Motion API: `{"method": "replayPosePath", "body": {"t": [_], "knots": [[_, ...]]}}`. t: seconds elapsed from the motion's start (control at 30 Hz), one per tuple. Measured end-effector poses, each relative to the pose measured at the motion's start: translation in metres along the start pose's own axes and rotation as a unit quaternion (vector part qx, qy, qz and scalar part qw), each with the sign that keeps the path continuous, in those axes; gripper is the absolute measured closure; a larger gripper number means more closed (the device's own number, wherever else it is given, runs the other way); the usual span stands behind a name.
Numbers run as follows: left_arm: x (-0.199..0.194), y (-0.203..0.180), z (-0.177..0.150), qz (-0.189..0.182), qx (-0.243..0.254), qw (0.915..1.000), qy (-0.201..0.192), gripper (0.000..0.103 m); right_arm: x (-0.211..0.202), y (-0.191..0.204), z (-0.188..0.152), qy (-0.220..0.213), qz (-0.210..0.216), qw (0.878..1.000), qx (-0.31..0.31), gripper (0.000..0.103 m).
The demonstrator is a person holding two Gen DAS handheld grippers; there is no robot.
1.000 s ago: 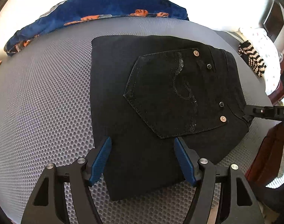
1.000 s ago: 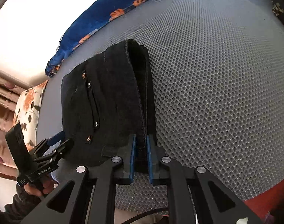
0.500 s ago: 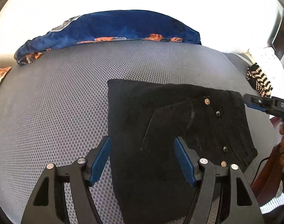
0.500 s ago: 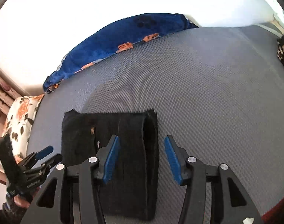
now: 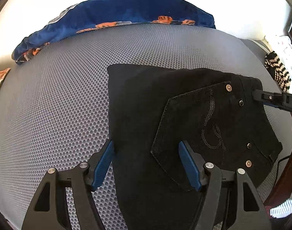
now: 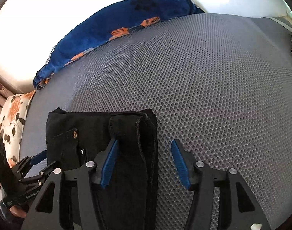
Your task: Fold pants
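A: Where did the pants (image 5: pixel 184 126) lie?
B: Folded on the grey mat (image 5: pixel 50 115), under both tongs, toward 6 o'clock.
A: Tongs?
B: Left gripper (image 5: pixel 146 165) and right gripper (image 6: pixel 144 163) both stood apart, gripping nothing.

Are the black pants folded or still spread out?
Folded: the pants lie as a compact rectangle, back pocket on top, layered edges visible.

Strong daylight came from beyond the far edge of the bed, and the background above the blue blanket (image 5: pixel 115 17) was blown out to plain white in both views. The grey mesh mattress (image 5: pixel 55 103) was evenly lit and sharp, its holes crisp. The black pants (image 5: pixel 142 115) read very dark, with only stitching and rivets catching light. Fisheye curvature bowed the mattress, and dark vignetting filled every corner. The far right edge of the left wrist view was slightly smeared.
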State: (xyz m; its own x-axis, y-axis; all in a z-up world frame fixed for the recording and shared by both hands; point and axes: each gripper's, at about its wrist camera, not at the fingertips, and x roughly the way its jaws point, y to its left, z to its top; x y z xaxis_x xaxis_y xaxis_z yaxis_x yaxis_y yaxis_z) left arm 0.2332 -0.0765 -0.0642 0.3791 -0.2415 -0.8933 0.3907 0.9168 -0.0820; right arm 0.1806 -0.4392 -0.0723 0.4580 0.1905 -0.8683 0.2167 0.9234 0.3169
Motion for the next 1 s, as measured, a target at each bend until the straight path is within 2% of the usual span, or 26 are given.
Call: {"method": "replayPosePath", "body": {"t": [0.17,0.3,0.53,0.67,0.8,1.0], "knots": [[-0.004,0.004,-0.002,-0.008,-0.006,0.9999,0.006,0.034,-0.002,-0.001,-0.011,0.016,0.004,1.0,-0.001,0.05],[-0.012,0.012,-0.011,-0.032,-0.023,0.9992,0.009,0.034,-0.004,-0.005,-0.026,0.025,0.006,1.0,-0.004,0.05],[-0.03,0.051,-0.024,-0.087,-0.099,0.9912,0.006,0.034,-0.012,-0.015,-0.049,0.042,0.025,0.999,0.007,0.048],[-0.033,0.075,-0.027,-0.128,-0.141,0.9817,0.011,0.034,-0.014,-0.022,-0.053,0.059,0.069,0.996,0.019,0.048],[-0.026,0.085,-0.027,-0.182,-0.169,0.9682,0.033,0.034,-0.009,-0.032,-0.053,0.08,0.131,0.988,0.037,0.047],[-0.012,0.081,-0.025,-0.201,-0.177,0.9618,0.056,0.034,0.001,-0.049,-0.055,0.1,0.171,0.978,0.064,0.047]]}}
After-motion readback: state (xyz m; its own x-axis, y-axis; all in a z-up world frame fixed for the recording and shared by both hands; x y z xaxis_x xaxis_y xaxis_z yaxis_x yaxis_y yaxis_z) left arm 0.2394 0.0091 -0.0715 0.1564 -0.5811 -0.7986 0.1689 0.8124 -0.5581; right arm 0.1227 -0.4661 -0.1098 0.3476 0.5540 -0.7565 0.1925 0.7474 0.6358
